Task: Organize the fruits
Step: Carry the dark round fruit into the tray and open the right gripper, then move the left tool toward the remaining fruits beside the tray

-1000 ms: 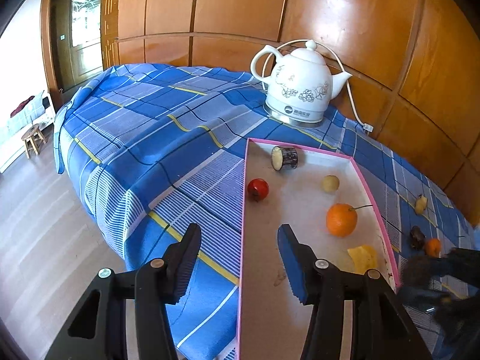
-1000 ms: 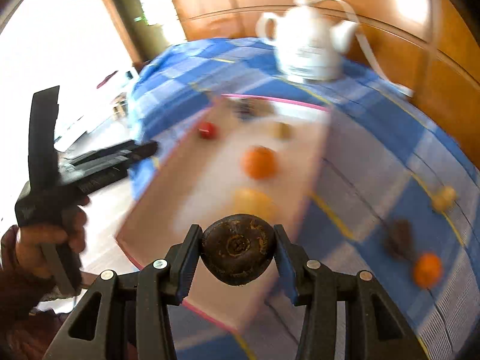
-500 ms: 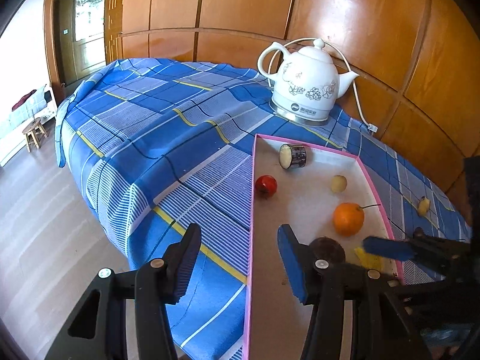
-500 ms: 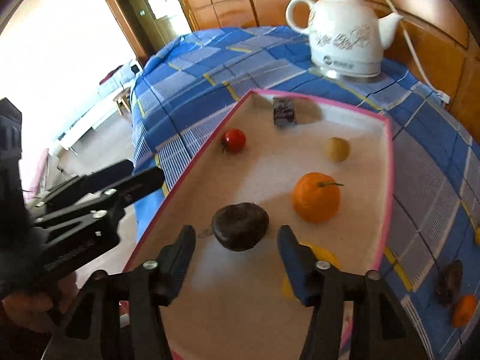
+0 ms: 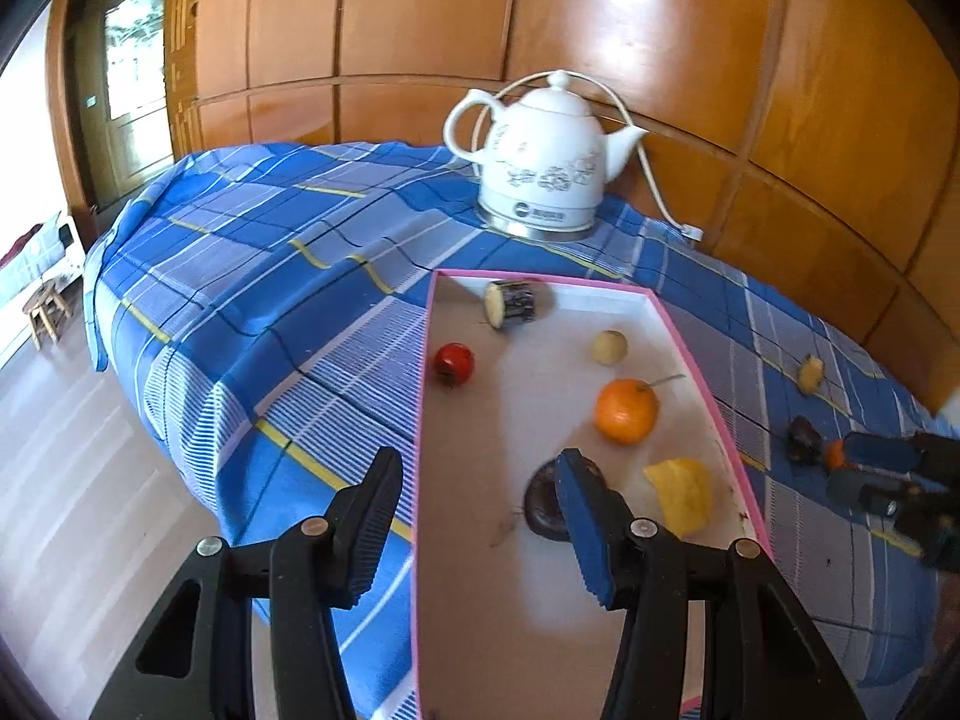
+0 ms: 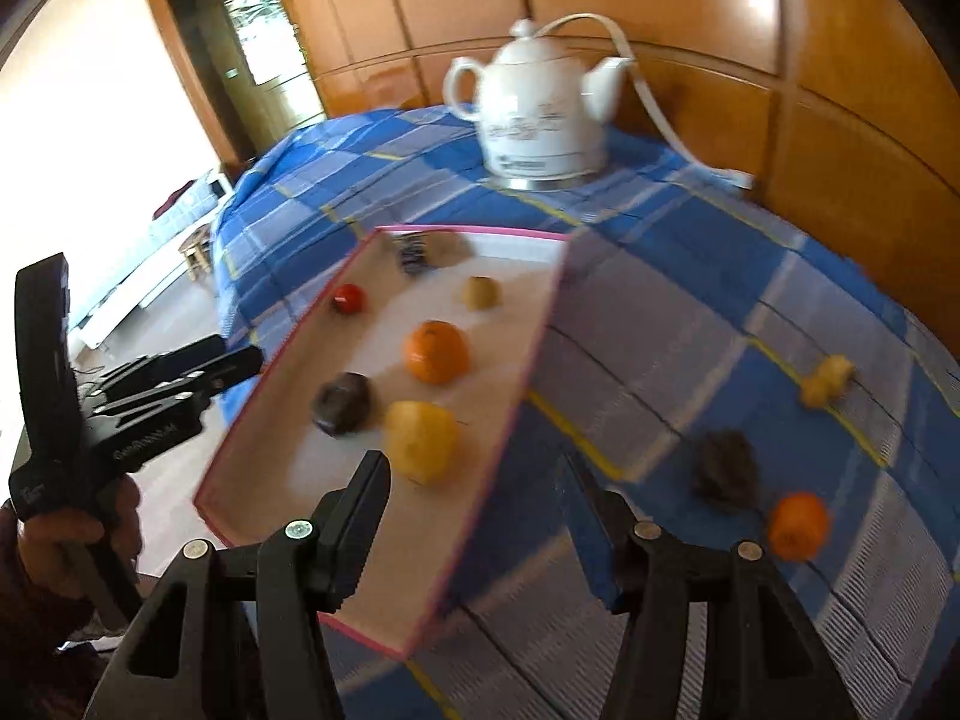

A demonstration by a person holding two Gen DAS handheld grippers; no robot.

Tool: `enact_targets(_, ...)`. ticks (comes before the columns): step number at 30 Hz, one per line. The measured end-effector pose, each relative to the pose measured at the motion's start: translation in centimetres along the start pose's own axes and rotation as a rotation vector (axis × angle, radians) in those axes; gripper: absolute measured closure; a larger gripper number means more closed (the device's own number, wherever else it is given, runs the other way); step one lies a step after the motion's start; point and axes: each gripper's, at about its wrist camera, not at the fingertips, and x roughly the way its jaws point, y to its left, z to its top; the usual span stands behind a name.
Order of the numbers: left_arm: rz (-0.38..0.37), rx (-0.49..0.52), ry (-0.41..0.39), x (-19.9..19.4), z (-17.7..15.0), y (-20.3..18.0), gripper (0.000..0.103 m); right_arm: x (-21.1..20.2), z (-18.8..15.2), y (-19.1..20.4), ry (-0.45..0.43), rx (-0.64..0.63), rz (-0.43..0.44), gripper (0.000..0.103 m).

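A pink-rimmed tray [image 5: 702, 360] [image 6: 468, 516] lies on the blue checked cloth. In it are a dark brown fruit [image 6: 342, 402] [image 5: 540, 501], an orange [image 5: 625, 411] [image 6: 437, 351], a yellow fruit [image 5: 681, 495] [image 6: 420, 441], a red tomato [image 5: 454, 363] [image 6: 349, 298], a small pale fruit [image 5: 609, 348] and a cut dark piece [image 5: 510, 303]. On the cloth to the right lie a small orange [image 6: 798, 525], a dark fruit [image 6: 726, 468] and a yellow piece [image 6: 828, 384]. My left gripper [image 5: 474, 516] is open over the tray's near left rim. My right gripper [image 6: 474, 516] is open and empty over the tray's right rim.
A white kettle [image 5: 543, 162] with its cord stands behind the tray, against the wood-panelled wall [image 5: 660, 30]. The cloth drops off at the left to the floor [image 5: 72, 480]. A small stool [image 5: 45, 306] stands far left.
My right gripper has opened, left the dark brown fruit in the tray, and drawn back to the right. My left gripper has stayed open and shifted little.
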Motion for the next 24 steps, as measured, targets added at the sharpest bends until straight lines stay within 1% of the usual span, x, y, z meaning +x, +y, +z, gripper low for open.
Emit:
enact_targets(5,-0.013,0.044,0.0,-0.3,-0.4,-1.5,0.049,-2.0,-1.2,-3.0,-0.007,0.024,-0.077,0.045)
enact_targets(14,-0.034,0.093,0.006,-0.5,-0.7,-3.4,0.049,-5.3,-2.7,-8.5,-0.021,0.088,-0.208,0.045)
enact_targets(22,-0.051,0.135,0.016,-0.5,-1.0,-5.0,0.049,-6.7,-4.4,-13.4,-0.025,0.168,-0.312,0.045)
enact_targets(24,-0.053,0.145,0.017,-0.5,-1.1,-5.3,0.049,-6.8,-5.0,-14.9,-0.025,0.197,-0.352,0.045)
